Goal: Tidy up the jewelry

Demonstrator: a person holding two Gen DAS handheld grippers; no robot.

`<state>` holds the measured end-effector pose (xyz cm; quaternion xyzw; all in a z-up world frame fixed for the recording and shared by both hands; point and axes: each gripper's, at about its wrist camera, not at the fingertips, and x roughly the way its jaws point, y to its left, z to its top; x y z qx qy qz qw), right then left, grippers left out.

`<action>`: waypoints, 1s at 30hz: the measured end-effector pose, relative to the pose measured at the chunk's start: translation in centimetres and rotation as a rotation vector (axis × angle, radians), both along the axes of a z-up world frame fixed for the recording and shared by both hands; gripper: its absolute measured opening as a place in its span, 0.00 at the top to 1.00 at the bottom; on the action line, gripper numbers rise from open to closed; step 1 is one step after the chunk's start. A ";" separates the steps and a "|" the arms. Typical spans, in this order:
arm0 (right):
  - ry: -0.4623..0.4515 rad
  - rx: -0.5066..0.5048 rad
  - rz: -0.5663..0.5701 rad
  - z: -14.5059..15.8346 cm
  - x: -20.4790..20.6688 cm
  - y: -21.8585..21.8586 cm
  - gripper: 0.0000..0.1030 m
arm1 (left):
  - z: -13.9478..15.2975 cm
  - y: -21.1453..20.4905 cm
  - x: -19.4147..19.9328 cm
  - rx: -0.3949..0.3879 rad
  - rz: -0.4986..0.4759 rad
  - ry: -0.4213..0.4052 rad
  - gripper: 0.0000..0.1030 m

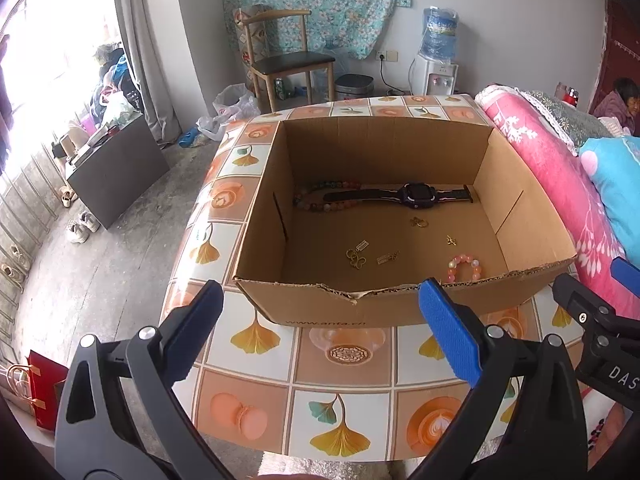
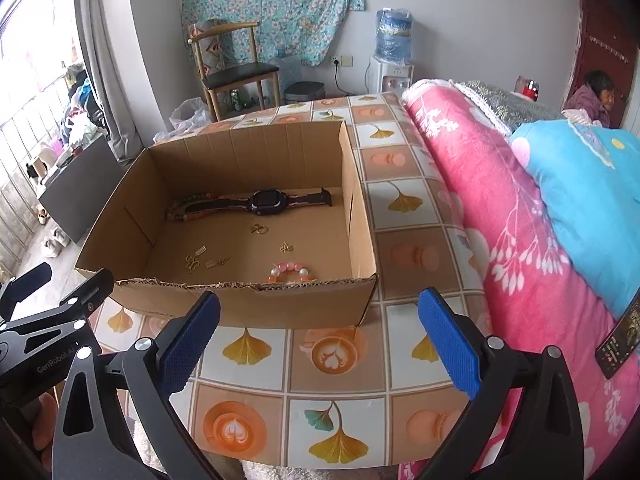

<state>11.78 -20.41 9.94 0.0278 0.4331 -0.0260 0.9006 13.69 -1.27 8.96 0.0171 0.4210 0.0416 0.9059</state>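
- Nearest you, your left tongs (image 1: 320, 320) stand wide apart and hold nothing, hovering over the tiled-pattern tabletop (image 1: 344, 384) just short of the box.
- Your right tongs (image 2: 318, 322) are equally wide and empty, beside the left pair and a little toward the pink quilt (image 2: 520, 216).
- Just past both pairs sits the open cardboard box (image 1: 320, 312), its torn front wall facing you; all the jewelry lies inside, none outside that I can see.
- Close behind that wall lies the pink bead bracelet (image 1: 464, 266), then the small gold charms (image 1: 358, 258) scattered mid-floor.
- Farther back lies the black smartwatch (image 1: 414, 192), stretched flat along the rear wall, with the multicoloured bead necklace (image 1: 308, 196) touching its strap at the left.
- My reading: you are between picks, with sorting either barely begun or nearly finished; I cannot tell which.
- If you reach in, you need to clear the front wall first; the bracelet looks the easiest grip, while the thin charms would call for a nearly closed, precise pinch.
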 end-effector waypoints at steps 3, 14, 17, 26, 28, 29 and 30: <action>0.010 0.000 0.000 -0.2 0.1 0.1 0.06 | -0.1 -0.1 0.1 -0.003 -0.002 0.007 0.08; 0.015 -0.005 -0.002 -0.2 0.3 0.1 0.06 | -0.4 0.2 0.2 -0.034 -0.009 0.027 0.08; 0.014 -0.005 0.001 -0.2 0.3 0.2 0.06 | -0.4 0.3 0.1 -0.041 -0.007 0.027 0.08; 0.017 -0.001 0.000 -0.1 0.2 0.4 0.06 | -0.6 0.3 0.0 -0.049 -0.008 0.034 0.08; 0.016 -0.003 0.000 -0.1 0.2 0.4 0.06 | -0.6 0.3 0.0 -0.050 -0.007 0.033 0.08; 0.015 -0.003 0.001 -0.1 0.2 0.4 0.06 | -0.6 0.3 0.0 -0.050 -0.008 0.034 0.08; 0.015 -0.001 0.002 0.0 0.2 0.4 0.06 | -0.6 0.3 0.0 -0.050 -0.008 0.034 0.08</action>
